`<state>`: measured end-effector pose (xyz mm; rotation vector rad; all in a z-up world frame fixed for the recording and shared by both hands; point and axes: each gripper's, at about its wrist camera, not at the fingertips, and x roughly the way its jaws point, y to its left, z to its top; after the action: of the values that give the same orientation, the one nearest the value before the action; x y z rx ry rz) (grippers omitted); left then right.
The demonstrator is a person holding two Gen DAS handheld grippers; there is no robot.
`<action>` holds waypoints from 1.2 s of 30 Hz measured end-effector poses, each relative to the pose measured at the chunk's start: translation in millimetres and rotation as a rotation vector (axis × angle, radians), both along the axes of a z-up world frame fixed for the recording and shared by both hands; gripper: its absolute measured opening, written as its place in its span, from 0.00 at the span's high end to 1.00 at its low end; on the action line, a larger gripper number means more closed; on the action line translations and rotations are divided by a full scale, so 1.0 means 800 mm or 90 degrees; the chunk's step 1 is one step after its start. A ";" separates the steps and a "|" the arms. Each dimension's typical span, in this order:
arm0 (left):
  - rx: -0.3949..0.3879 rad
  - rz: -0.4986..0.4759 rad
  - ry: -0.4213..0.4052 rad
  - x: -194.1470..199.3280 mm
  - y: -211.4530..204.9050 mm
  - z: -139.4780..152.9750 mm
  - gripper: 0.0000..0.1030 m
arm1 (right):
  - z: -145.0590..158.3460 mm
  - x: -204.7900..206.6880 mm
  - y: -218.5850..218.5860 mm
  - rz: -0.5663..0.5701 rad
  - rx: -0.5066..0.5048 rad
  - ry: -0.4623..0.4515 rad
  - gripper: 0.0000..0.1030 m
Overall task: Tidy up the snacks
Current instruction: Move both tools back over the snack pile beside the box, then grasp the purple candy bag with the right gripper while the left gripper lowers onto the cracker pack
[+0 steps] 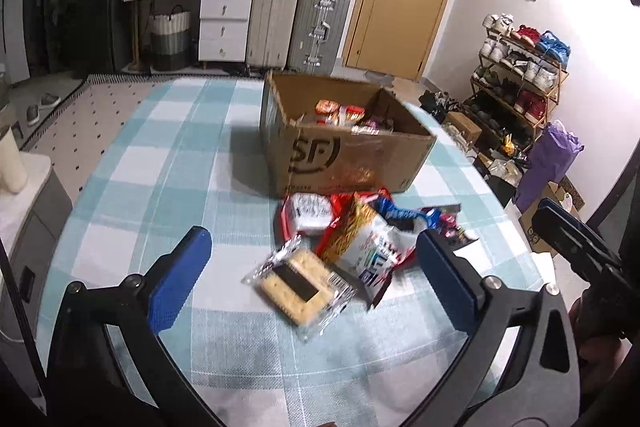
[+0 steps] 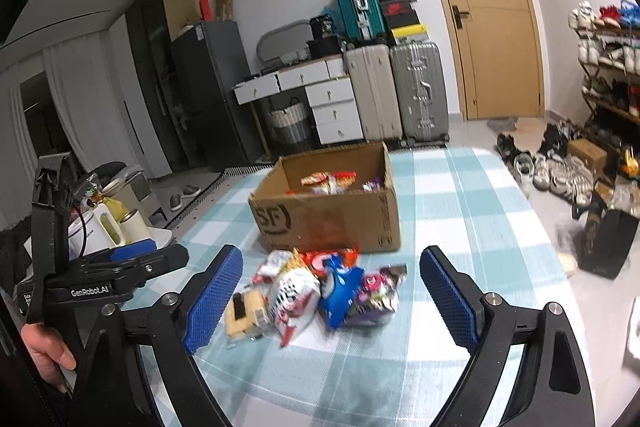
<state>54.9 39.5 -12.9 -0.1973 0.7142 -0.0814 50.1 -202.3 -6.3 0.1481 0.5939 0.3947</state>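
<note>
Cardboard box (image 1: 352, 151) with some snacks inside sits mid-bench; we see a loose snack pile (image 1: 360, 243) just in front of it on the checked bench (image 1: 160, 187). Left gripper (image 1: 316, 275) and right gripper (image 2: 332, 295): jaws apart, holding nothing, near the pile.

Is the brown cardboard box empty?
No. The brown cardboard box stands open-topped with several snack packets already visible inside.

A cardboard box (image 1: 344, 143) stands on the table (image 1: 168, 155) with snack packets (image 1: 340, 115) inside; a heap of snacks (image 1: 360, 227) lies just before its near wall; a cracker packet (image 1: 298, 285) lies nearest, at the heap's left edge. Suitcases (image 1: 298, 23) stand behind the table; a shoe rack (image 1: 520, 79) stands to the right.
</note>
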 end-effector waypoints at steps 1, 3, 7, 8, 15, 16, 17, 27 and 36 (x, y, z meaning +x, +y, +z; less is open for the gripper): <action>0.000 0.001 0.005 0.004 0.001 -0.005 0.01 | -0.007 0.002 -0.002 -0.003 0.002 0.007 0.11; 0.000 -0.001 0.019 0.008 0.001 -0.019 0.01 | -0.023 0.008 -0.006 -0.012 0.002 0.024 0.11; 0.006 -0.002 0.035 0.015 0.002 -0.044 0.01 | -0.055 0.027 -0.008 -0.041 -0.029 0.057 0.11; 0.003 -0.005 0.042 0.017 0.002 -0.050 0.01 | -0.061 0.033 -0.011 -0.043 -0.030 0.066 0.11; -0.013 -0.003 0.079 0.034 0.011 -0.083 0.01 | -0.097 0.076 -0.014 -0.058 -0.046 0.125 0.11; -0.015 -0.003 0.084 0.038 0.012 -0.088 0.01 | -0.100 0.081 -0.014 -0.059 -0.047 0.132 0.11; -0.017 -0.004 0.087 0.040 0.013 -0.090 0.01 | -0.106 0.088 -0.013 -0.058 -0.049 0.140 0.11; -0.042 0.006 0.118 0.060 0.030 -0.115 0.01 | -0.133 0.126 0.005 -0.033 -0.058 0.174 0.17; -0.057 0.012 0.139 0.066 0.038 -0.130 0.01 | -0.149 0.144 0.009 0.014 0.008 0.207 0.60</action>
<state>107.5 69.8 -116.7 -0.3020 0.9267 -0.0754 165.6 -195.1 -125.2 0.2198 0.9135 0.3979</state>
